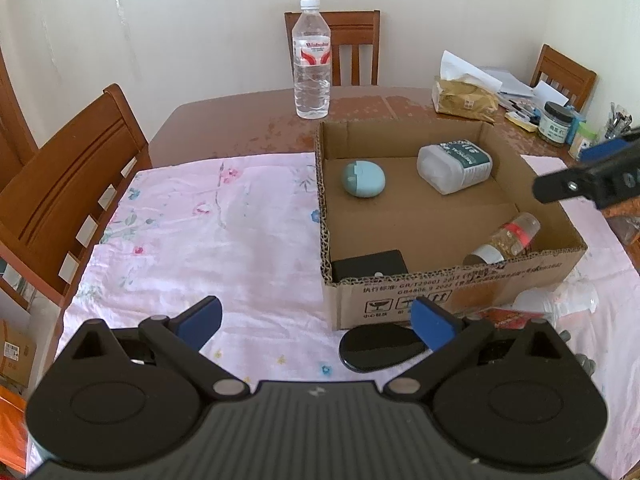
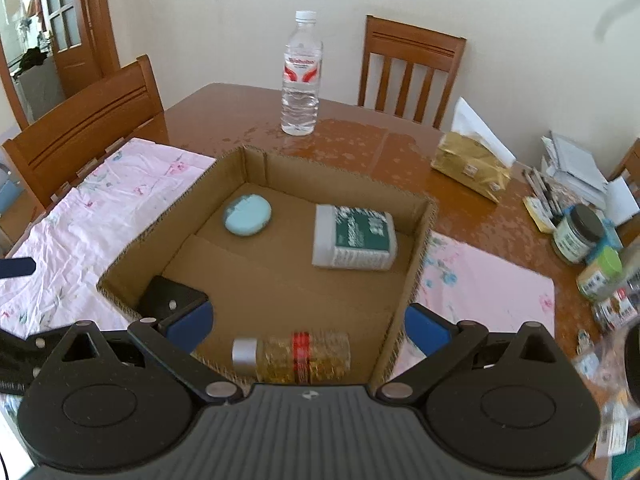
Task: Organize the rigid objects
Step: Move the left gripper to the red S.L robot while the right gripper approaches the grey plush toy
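Table: a brown wooden table point(image 1: 248, 128) with a worn, glossy top; a pink floral cloth point(image 1: 192, 232) covers its near part
Room: pale walls, wooden chairs point(image 1: 72, 184) around the table, a wooden door with glass panes at the far left in the right wrist view
Cardboard box: an open cardboard box point(image 2: 132, 248) sits on the cloth, its far edge reaching the bare wood
Inside the box: a light blue oval case point(image 2: 247, 215) in the far left corner; a white bottle with a green label point(image 2: 354, 238) on its side in the far right part; a black block point(image 2: 170, 300) in the near left corner; a clear jar with a red band point(image 2: 296, 356) and silver cap on its side against the near wall
Behind the box: an upright water bottle point(image 1: 311, 60) on bare wood
Right of the box: a gold tissue pack point(image 2: 472, 164), papers, pens and small jars crowded at the table edge
In front of the box: a flat black oval object point(image 1: 380, 348) on the cloth
Left gripper: the left gripper point(image 1: 316, 320) hovers above the cloth before the box's near left corner, jaws spread wide, holding nothing
Right gripper: the right gripper point(image 2: 306, 326) hangs over the box's near wall above the jar, jaws spread wide, gripping nothing
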Motion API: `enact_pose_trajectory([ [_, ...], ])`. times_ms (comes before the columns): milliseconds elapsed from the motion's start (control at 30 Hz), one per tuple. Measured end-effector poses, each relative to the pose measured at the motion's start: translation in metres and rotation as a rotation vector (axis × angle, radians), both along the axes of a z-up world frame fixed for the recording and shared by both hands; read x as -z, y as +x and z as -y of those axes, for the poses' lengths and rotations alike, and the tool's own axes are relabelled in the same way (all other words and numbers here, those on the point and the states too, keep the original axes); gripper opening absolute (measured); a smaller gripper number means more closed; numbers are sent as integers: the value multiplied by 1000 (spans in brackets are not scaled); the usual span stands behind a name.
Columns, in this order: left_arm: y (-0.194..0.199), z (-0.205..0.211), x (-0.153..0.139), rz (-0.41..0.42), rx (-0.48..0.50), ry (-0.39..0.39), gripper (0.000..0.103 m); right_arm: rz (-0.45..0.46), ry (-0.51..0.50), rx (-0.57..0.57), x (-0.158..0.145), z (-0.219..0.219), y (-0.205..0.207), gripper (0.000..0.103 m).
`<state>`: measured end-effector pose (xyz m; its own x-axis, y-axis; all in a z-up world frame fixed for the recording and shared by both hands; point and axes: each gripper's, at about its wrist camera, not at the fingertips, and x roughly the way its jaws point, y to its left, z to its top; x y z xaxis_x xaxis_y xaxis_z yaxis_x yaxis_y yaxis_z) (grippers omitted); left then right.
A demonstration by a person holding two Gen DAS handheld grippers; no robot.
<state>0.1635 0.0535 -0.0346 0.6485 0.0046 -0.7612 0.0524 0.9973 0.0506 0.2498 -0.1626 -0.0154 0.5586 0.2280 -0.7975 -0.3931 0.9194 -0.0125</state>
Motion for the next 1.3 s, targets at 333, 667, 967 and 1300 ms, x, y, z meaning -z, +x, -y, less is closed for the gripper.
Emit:
enact_pose_trajectory([
  [333,-7,4,10,-37,29,-13,100,-40,-27,65,17,27,-44,103],
  [667,-9,9,19,-71,92,-33,100,-220,-27,113,75,34,-81,103],
  [967,-10,18,27,-100,155,-45,100,-285,-10,200,100,39,-96,103],
  [1300,-11,22,26,-97,192,-56,100,-282,-2,256,93,57,-112,103],
])
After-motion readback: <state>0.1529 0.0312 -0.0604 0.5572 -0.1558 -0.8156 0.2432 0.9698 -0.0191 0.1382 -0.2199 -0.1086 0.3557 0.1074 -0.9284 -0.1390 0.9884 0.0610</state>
